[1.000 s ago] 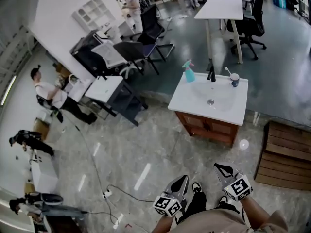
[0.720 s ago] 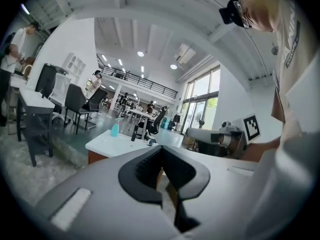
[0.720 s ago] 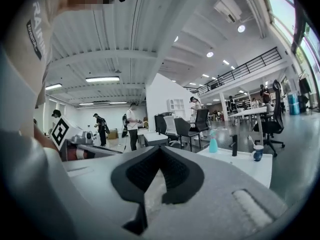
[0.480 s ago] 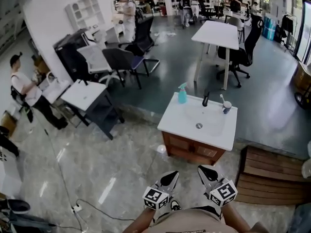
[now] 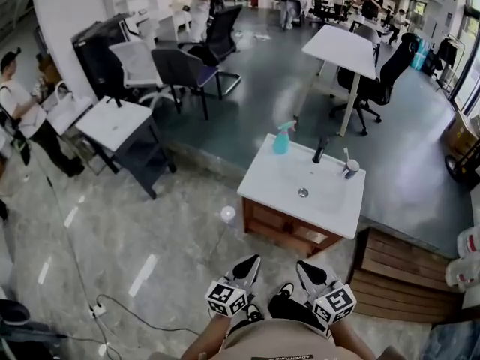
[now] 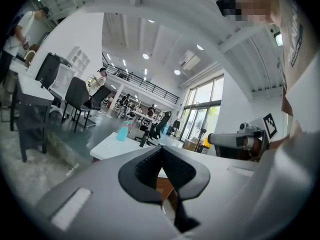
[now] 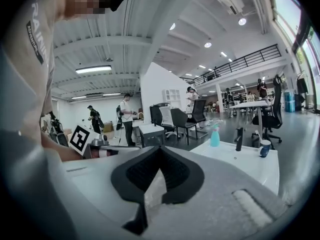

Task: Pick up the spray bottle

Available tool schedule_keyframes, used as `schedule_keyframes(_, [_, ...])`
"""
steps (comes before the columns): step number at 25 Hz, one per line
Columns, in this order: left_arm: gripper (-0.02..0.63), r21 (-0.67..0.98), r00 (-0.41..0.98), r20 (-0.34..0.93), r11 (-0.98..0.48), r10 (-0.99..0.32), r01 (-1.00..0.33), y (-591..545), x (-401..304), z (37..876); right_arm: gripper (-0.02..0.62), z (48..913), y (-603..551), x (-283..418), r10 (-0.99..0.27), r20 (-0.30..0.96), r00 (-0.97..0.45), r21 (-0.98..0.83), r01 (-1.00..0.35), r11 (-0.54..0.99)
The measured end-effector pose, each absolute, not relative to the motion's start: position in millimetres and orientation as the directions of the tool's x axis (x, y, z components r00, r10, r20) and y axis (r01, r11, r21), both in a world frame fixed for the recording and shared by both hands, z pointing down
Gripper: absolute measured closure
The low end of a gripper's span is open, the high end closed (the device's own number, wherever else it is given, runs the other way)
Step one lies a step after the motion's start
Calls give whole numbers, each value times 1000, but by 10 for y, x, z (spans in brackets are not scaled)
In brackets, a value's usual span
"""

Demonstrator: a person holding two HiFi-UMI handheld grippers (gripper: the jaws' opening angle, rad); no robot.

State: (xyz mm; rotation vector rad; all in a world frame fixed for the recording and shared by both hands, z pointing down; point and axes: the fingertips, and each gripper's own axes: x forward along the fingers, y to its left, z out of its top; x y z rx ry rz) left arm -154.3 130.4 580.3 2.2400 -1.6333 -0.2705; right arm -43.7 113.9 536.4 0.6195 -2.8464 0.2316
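Note:
The teal spray bottle (image 5: 281, 139) stands upright at the far left corner of a white sink vanity (image 5: 264, 191), left of the black faucet (image 5: 320, 150). It also shows small and distant in the left gripper view (image 6: 122, 133) and in the right gripper view (image 7: 215, 135). My left gripper (image 5: 251, 262) and right gripper (image 5: 302, 265) are held side by side near my body, well short of the vanity. Both point toward it. The jaws of each (image 6: 161, 150) (image 7: 159, 149) are shut with nothing between them.
A cup with a toothbrush (image 5: 350, 168) stands right of the faucet. A wooden platform (image 5: 405, 276) lies right of the vanity. A small white ball (image 5: 227, 214) and a cable (image 5: 135, 310) lie on the floor at the left. Chairs (image 5: 184, 70), tables (image 5: 341, 47) and people are farther off.
The vanity has come nearer and shifted left in the head view as I walked toward it. Both grippers moved along with me, still shut and empty.

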Motion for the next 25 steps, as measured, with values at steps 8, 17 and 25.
schedule_keyframes(8, [592, 361, 306, 82, -258, -949, -896, 905, -1716, 5760, 594, 5622, 544, -665, -357, 242, -902, -146, -398, 906])
schedule_keyframes(17, [592, 227, 272, 178, -230, -946, -946, -196, -1903, 5477, 594, 5524, -780, -844, -329, 159, -931, -190, -356, 915])
schedule_keyframes(25, [592, 208, 286, 164, -250, -944, -946, -1090, -1781, 5343, 594, 5611, -1540, -762, -308, 138, -941, -191, -331, 924])
